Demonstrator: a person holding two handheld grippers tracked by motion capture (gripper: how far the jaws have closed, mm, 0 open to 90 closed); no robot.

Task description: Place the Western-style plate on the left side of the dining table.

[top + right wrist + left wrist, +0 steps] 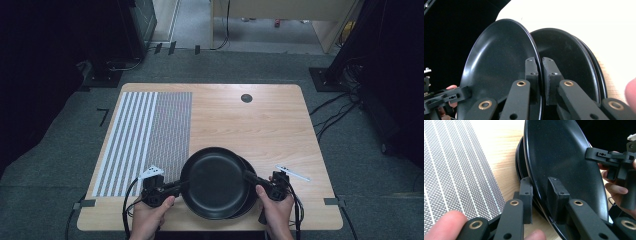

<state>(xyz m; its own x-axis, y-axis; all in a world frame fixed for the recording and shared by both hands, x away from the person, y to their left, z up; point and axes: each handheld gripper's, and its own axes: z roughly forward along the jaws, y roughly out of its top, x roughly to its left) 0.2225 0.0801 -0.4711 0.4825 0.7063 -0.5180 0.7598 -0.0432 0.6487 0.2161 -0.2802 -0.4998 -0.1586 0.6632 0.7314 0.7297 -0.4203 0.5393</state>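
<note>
The round black top plate [215, 181] is sitting slightly offset on a stack of similar black plates [251, 192] at the near edge of the light wooden table [260, 125]. The left gripper [176, 187] is clamping the top plate's left rim, and the right gripper [251, 178] is clamping its right rim. Just left of the top plate a grey-and-white striped woven mat [145, 140] is lying flat. Well beyond the plate a small round dark cable hole [246, 98] is showing. The left gripper view is revealing the lower plates' stacked rims [520, 162] under the top plate [564, 162]; the right gripper view is showing the top plate [501, 70] tilting away from the stack [569, 62].
</note>
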